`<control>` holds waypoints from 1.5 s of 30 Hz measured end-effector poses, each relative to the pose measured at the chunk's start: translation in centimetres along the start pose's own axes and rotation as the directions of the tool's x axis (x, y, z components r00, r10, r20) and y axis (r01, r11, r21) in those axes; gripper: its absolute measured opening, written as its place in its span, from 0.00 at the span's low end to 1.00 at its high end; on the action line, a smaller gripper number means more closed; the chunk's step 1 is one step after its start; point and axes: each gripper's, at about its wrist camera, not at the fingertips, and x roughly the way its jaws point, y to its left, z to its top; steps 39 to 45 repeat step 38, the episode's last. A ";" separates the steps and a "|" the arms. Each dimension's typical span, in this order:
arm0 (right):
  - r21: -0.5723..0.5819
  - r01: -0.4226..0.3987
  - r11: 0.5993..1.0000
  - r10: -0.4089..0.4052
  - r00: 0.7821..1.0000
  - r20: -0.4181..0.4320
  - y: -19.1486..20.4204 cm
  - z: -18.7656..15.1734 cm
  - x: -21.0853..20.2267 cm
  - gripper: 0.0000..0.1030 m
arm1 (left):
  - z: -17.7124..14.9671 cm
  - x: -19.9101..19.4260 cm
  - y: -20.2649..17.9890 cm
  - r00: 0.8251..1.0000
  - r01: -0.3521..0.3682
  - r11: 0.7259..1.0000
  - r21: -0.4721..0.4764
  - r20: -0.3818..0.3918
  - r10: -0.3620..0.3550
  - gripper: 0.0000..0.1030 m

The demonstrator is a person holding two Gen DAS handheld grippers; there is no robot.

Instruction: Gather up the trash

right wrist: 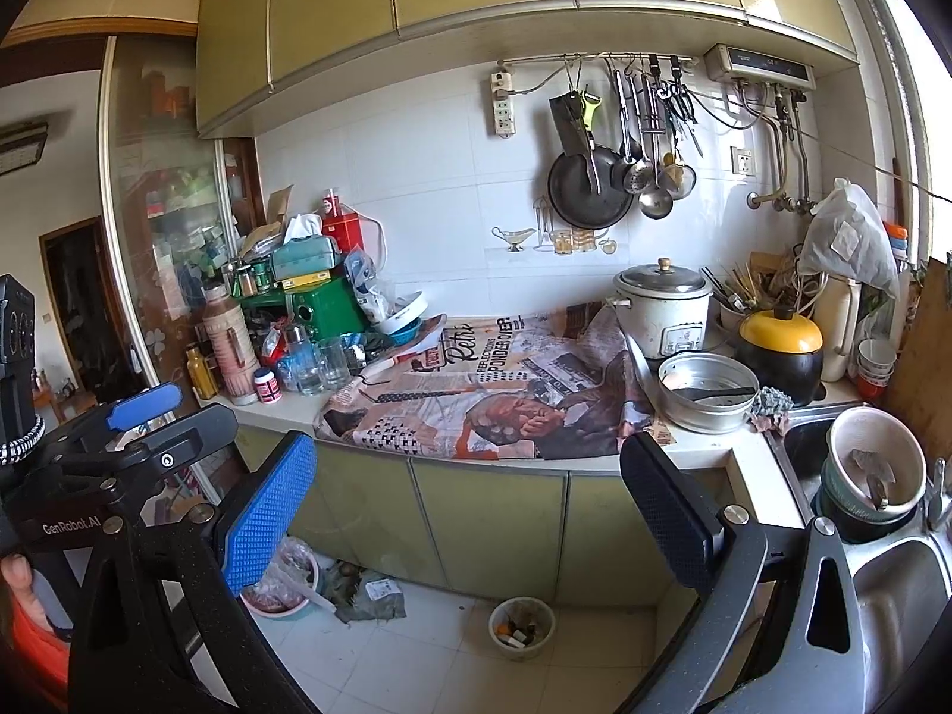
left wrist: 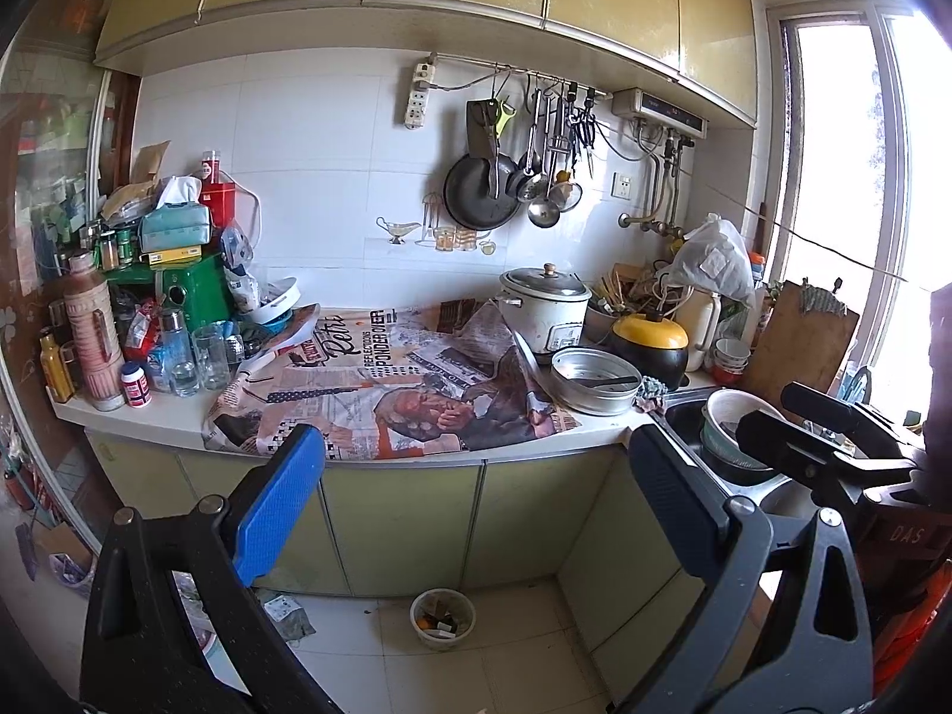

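Observation:
A crumpled printed newspaper (left wrist: 387, 387) covers the middle of the counter; it also shows in the right wrist view (right wrist: 494, 392). A small white bin (left wrist: 443, 619) with scraps in it stands on the floor below the cabinets, also in the right wrist view (right wrist: 522, 628). Crumpled wrappers (right wrist: 372, 595) lie on the floor to its left. My left gripper (left wrist: 476, 511) is open and empty, held in front of the cabinet doors. My right gripper (right wrist: 470, 511) is open and empty, at a similar height. Each gripper shows at the edge of the other's view.
The counter's left end holds bottles, glasses (left wrist: 196, 357), a green box (left wrist: 190, 288) and a tissue box. A rice cooker (left wrist: 544, 309), a metal pot (left wrist: 595, 381) and a yellow-lidded pot (left wrist: 651, 339) stand right. A sink (right wrist: 892, 571) with stacked bowls is far right. A pink basin (right wrist: 285, 589) sits on the floor.

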 end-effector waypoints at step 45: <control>0.030 0.004 1.000 -0.004 1.000 -0.013 0.4 0.6 1.2 0.99 | 0.3 1.8 -0.7 1.000 -0.015 1.000 -0.020 -0.019 0.014 0.99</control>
